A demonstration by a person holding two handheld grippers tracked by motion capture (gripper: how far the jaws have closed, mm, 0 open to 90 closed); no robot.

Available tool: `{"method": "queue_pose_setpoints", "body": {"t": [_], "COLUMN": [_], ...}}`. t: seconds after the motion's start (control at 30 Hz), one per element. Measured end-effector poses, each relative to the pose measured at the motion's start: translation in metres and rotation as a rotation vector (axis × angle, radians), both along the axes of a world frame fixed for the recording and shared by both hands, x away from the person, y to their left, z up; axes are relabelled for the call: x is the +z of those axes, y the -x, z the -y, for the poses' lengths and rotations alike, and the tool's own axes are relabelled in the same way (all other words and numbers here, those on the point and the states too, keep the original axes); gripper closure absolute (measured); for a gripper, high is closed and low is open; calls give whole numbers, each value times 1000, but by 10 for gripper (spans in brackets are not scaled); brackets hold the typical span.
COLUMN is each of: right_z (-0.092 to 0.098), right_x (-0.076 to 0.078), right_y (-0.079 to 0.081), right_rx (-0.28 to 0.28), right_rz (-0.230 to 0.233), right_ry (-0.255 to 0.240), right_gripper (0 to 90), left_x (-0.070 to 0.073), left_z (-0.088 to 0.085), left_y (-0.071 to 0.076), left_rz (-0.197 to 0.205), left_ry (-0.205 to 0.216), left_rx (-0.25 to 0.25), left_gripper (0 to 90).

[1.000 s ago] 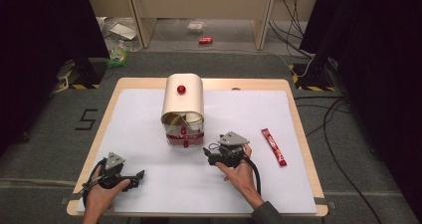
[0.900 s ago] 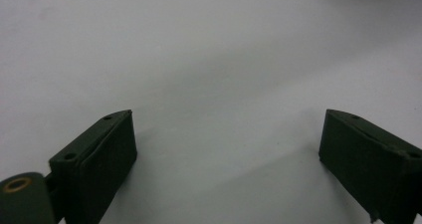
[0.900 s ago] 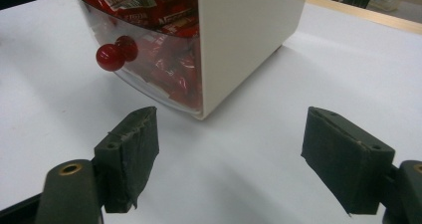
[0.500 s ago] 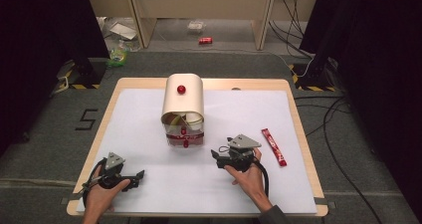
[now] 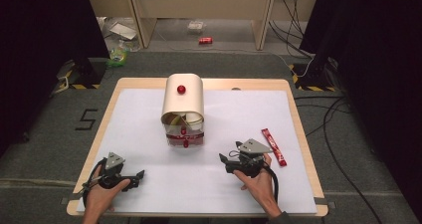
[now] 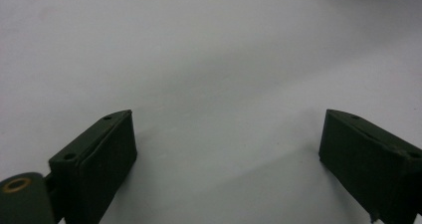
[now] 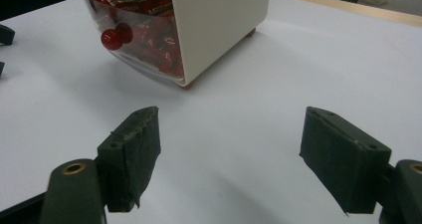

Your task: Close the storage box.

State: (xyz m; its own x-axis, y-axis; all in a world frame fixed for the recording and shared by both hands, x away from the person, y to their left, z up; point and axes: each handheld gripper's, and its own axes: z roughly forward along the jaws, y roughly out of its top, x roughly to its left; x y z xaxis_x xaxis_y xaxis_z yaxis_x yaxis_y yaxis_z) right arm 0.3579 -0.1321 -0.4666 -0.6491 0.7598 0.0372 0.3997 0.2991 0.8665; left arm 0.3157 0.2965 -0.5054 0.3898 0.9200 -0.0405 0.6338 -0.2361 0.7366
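A cream, round-topped box [image 5: 183,102] with a red knob [image 5: 181,89] on top stands mid-table. Its clear front drawer [image 5: 185,137] holds red packets and has its own red knob [image 5: 185,144]. In the right gripper view the box [image 7: 219,15], drawer [image 7: 149,45] and knob [image 7: 113,37] lie ahead to the left. A red wrapped bar [image 5: 273,147] lies on the table at the right. My right gripper [image 5: 225,160] [image 7: 229,149] is open and empty, right of the drawer, jaws pointing left. My left gripper [image 5: 139,175] [image 6: 226,154] rests open and empty near the front left edge.
A white sheet [image 5: 149,119] covers the wooden table [image 5: 298,129]. Cables trail on the floor at the right, and litter and a red can [image 5: 205,40] lie beyond the table's far edge.
My right gripper has drawn back to the right and a little toward the front edge, away from the drawer. The left gripper has stayed put.
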Motion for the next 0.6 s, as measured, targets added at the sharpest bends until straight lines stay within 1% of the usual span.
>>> {"method": "queue_pose_setpoints", "body": {"t": [0.17,0.6], "right_z": [3,9], "right_x": [-1,4], "right_y": [3,12], "right_rx": [1,2], "right_rz": [-6,7], "right_ry": [3,-1], "right_gripper": [243,242], "left_x": [0,0], "left_z": [0,0], "left_y": [0,0], "left_rz": [0,1], "left_ry": [0,0], "left_rx": [-1,0], "left_gripper": [71,71]}}
